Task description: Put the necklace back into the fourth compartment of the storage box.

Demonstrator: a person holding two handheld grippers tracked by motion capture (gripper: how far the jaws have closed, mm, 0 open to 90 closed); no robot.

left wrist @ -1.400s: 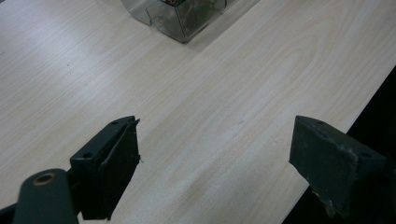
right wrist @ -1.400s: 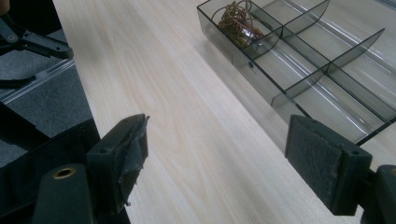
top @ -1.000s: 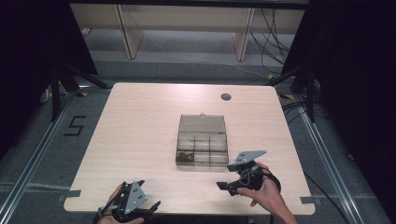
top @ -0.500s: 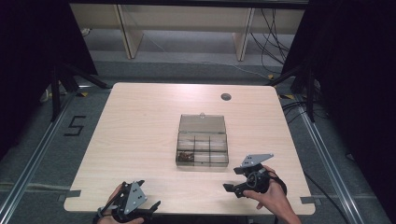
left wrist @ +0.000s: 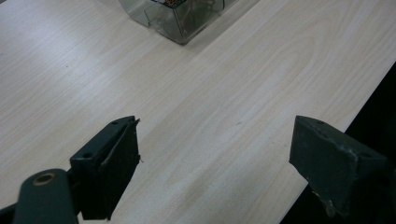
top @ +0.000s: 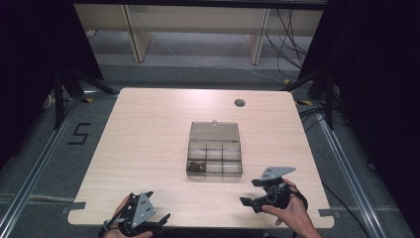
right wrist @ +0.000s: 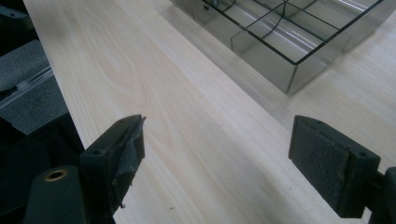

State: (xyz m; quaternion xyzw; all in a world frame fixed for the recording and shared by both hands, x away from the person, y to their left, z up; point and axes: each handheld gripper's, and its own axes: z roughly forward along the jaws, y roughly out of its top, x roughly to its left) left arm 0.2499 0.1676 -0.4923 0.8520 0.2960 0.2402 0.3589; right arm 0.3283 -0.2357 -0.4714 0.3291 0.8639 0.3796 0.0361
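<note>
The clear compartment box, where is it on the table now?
In the high view the clear compartment box sits near the table centre with its lid open, ahead of the right gripper.

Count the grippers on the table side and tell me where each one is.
2. The left gripper is at the table's near left edge, jaws open. The right gripper is near the right front corner, beside the clear compartment box, jaws open, holding nothing.
</note>
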